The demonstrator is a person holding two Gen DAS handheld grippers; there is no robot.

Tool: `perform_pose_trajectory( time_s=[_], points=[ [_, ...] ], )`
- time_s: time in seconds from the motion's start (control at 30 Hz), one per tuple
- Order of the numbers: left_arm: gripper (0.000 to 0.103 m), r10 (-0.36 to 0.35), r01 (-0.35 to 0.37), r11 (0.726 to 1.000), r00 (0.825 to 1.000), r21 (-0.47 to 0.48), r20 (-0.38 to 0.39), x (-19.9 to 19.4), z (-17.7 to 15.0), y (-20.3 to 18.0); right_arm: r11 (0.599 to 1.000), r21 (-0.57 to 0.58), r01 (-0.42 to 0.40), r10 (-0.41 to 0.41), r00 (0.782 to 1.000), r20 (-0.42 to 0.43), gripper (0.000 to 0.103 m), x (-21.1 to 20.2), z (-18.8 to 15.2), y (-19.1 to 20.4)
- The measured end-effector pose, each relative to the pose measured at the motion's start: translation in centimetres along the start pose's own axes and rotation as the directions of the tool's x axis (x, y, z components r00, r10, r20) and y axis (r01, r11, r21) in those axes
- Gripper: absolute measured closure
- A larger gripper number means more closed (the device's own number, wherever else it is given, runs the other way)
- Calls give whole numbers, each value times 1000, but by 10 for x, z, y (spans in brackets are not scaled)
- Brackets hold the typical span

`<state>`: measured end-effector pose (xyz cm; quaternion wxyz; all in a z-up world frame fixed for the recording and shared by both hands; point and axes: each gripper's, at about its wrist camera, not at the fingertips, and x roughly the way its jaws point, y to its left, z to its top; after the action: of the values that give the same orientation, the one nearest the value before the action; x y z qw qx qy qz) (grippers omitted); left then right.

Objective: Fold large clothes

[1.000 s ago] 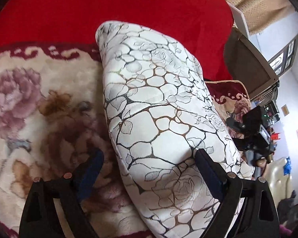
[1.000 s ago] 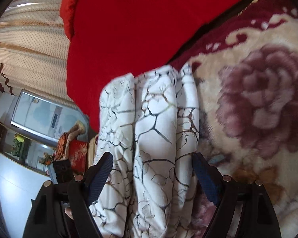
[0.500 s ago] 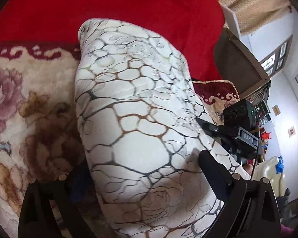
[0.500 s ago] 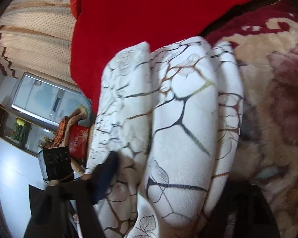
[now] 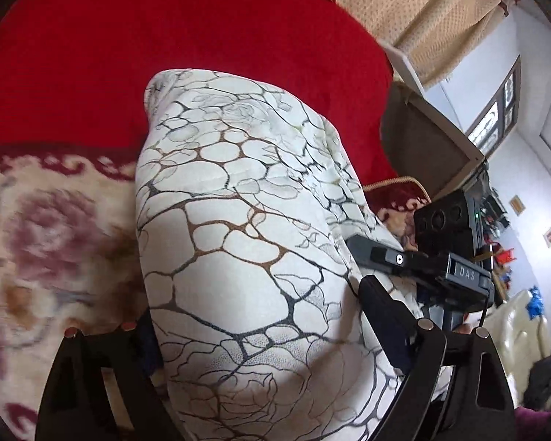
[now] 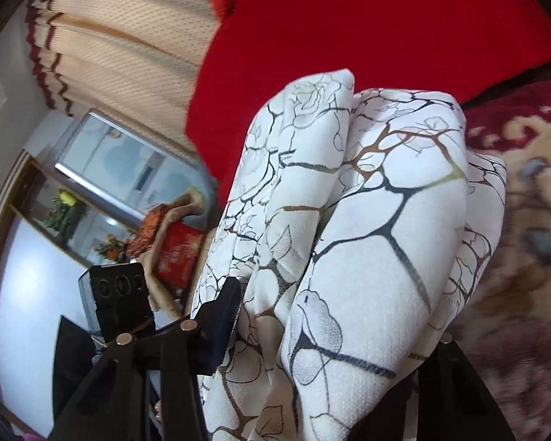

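Left tongs (image 5: 260,334) and right tongs (image 6: 327,330) each straddle the white crackle-print garment (image 5: 246,242), their fingers pressing its two sides, so both appear to hold it. The garment is already gathered into a thick, several-layered bundle, raised over the floral blanket (image 5: 55,242) of the bed, near the edge where the red cover (image 5: 187,47) begins. Judged from this, most folds are made; what remains is probably setting the bundle down and neatening it.
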<state>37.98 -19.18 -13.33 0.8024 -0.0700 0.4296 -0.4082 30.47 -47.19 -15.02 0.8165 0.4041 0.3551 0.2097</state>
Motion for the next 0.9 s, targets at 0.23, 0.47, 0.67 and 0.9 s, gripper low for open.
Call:
perform_pose_trajectory(
  time_s=[0.23,0.47,0.67,0.9],
  points=[
    [11,190,-200,979,965,-40,-179,29,-18,45,1000,22,22,-21,999,-45,51,47,-18,6],
    [9,278,-287,958,942,-24,-190,38,-23,46,976,1,218,-217,972,-95,40,57,-26,-6],
    [9,257,-257,966,964,-4,-64,-12,-31,20,915,-111,387,-390,921,-7,36,17,-22,36],
    [9,225,-223,973,974,58,-34,-48,-57,13,894,-257,368,-368,929,47,35,33,25,95]
  ],
)
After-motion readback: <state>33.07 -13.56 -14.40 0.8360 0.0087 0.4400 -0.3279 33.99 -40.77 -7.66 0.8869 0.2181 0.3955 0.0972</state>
